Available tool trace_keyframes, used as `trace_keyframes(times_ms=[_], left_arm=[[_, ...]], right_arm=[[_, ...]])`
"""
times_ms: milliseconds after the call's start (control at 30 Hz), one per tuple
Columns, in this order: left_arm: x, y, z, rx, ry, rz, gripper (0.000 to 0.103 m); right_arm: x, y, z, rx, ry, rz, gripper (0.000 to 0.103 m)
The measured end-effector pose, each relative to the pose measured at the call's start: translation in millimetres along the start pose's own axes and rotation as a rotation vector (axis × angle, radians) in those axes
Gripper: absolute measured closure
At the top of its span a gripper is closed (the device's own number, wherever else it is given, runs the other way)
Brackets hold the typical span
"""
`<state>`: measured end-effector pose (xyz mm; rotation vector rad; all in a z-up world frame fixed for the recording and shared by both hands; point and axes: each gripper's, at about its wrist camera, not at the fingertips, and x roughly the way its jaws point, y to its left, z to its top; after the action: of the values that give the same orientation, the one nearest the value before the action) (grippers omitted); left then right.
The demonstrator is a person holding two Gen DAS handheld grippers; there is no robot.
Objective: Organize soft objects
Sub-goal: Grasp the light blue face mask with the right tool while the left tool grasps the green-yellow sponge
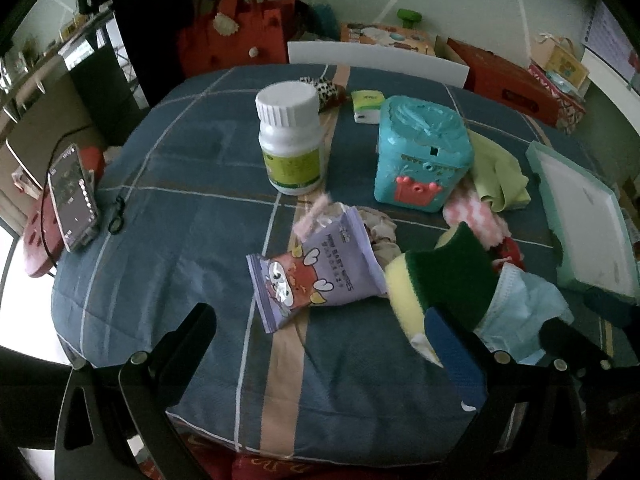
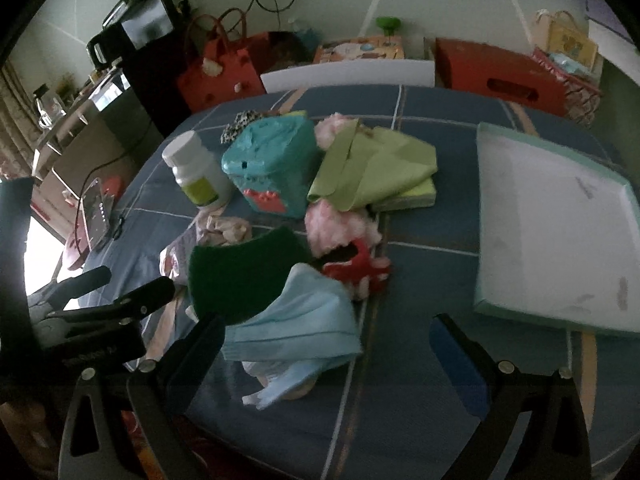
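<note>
Soft objects heaped mid-tabletop: blue face mask nearest, partly under the green scouring sponge, with pink fluff and a lime cloth behind, probably gathered for moving into the tray. Pale tray lying empty at the right, within easy reach. Right gripper hovering with fingers spread around the mask; left gripper likewise spread, gripping nothing
</note>
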<state>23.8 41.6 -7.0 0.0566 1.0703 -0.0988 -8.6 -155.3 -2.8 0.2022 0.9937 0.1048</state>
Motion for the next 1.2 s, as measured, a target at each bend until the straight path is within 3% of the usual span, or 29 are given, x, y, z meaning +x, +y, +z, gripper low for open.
trace_keyframes(times_ms=[100,200,333,433,500,667,867,1100,1200], left_arm=[[3.3,0.8,1.3,-0.016,0.011,-0.016,0.0],[5.2,1.2,3.6,-0.026,0.01,-0.036,0.0],[11.0,-4.9,4.4,-0.032,0.035,-0.081,0.0],[15.6,-10.4,3.3,-0.029,0.056,-0.114,0.001],[18.0,-14.4,3.1,-0.029,0.066,-0.13,0.001],[18.0,-11.8,5.2,-0.054,0.066,-0.149,0.004],[18.5,-2.3,7.5,-0.098,0.075,-0.165,0.004],[18.1,1.2,8.8,-0.133,0.079,-0.193,0.004],[20.6,-1.0,8.0,-0.142,0.106,-0.228,0.014]], right_arm=[[6.9,-1.1,-2.1,0.017,0.011,0.013,0.002],[11.1,-1.0,-3.1,0.023,0.017,0.031,0.012],[15.4,-0.1,-3.9,0.032,0.028,0.052,0.03],[16.9,-0.5,-4.1,0.04,0.033,0.066,0.053],[16.1,-1.8,-4.1,0.048,0.031,0.071,0.057],[14.8,-4.6,-3.5,0.061,0.024,0.081,0.078],[8.9,-8.8,-1.9,0.071,-0.002,0.101,0.086],[-8.5,-11.6,2.4,0.081,-0.073,0.113,0.086],[-11.6,-15.6,3.5,0.089,-0.083,0.077,0.086]])
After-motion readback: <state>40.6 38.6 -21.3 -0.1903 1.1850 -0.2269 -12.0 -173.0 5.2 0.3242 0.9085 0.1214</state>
